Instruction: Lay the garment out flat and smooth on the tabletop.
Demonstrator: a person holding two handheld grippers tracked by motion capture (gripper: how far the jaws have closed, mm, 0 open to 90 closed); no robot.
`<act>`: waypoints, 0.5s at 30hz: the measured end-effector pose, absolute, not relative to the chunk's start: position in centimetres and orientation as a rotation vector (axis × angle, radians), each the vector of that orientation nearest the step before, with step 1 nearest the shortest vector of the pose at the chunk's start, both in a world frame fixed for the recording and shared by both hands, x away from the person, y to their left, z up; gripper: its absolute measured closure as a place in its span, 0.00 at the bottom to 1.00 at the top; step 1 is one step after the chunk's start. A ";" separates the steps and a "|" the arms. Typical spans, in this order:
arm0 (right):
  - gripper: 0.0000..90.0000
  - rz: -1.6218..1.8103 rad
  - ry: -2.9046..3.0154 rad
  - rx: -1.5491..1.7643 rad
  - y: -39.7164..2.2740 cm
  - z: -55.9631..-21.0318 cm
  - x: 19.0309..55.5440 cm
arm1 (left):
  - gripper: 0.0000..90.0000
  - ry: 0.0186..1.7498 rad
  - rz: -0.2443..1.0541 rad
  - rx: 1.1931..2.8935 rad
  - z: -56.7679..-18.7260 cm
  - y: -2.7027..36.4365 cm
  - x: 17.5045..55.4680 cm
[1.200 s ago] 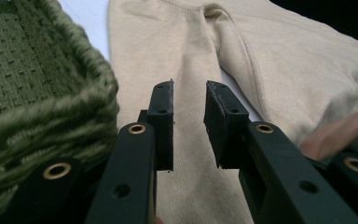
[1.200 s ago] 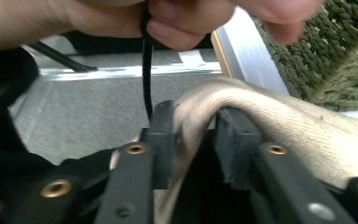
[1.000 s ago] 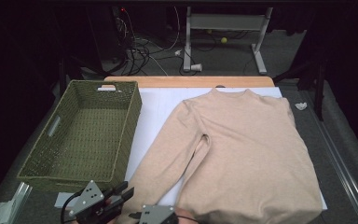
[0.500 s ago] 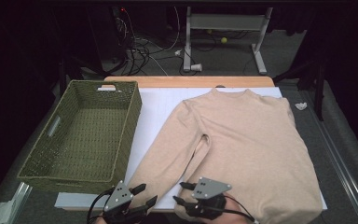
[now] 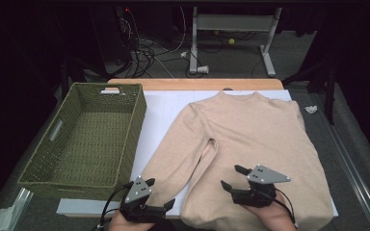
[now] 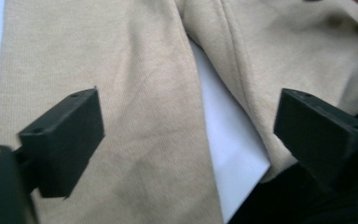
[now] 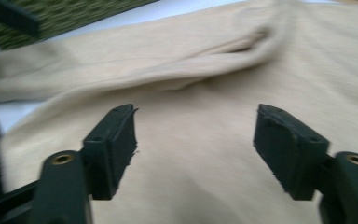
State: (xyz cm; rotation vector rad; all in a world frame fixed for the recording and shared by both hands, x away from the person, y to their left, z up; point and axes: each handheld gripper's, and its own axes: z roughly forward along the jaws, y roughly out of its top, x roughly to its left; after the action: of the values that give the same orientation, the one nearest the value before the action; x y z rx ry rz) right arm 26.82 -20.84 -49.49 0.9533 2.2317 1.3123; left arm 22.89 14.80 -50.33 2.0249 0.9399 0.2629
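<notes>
Since a second ago: both of your grippers have travelled from the near table edge toward the sweater, the right one farthest, now over its body.

Item 1, left gripper (image 5: 166, 204): jaws have just been opening, stand wide, nothing between them. Sleeve (image 6: 135, 116) lies flat directly beneath and ahead of them, its end nearest you.

Item 2, right gripper (image 5: 231, 179): jaws have just been opening, spread apart, empty. Sweater (image 5: 250, 144) body lies under them, hem just behind.

Item 3, basket (image 5: 84, 139): well off to the left gripper's outer side, empty.

Handling note: lower each jaw pair squarely over one fabric edge, sleeve end left, hem right. Pinch one layer cleanly, avoid catching the white sheet (image 5: 161, 118) underneath, and lift both sides together to keep the knit from bunching.
</notes>
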 end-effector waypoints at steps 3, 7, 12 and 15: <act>0.19 1.300 2.152 1.022 -23.0 -49.3 27.3 | 0.00 0.956 0.262 2.034 -50.4 14.4 23.6; 0.00 1.280 2.058 1.110 -25.4 -49.2 27.8 | 0.00 0.957 0.259 2.037 -50.5 13.4 24.5; 0.00 1.267 2.031 1.144 -27.7 -49.1 28.7 | 0.00 0.950 0.255 2.022 -50.4 11.8 26.6; 0.00 1.227 2.045 1.126 -28.2 -49.0 30.5 | 0.00 0.944 0.264 2.035 -50.3 11.4 27.6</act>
State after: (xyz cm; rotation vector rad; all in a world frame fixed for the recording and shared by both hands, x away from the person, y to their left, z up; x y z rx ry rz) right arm 30.48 -28.17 -48.99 1.1265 2.0454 1.2266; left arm 27.64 11.38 -50.34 2.0352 0.9440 0.2638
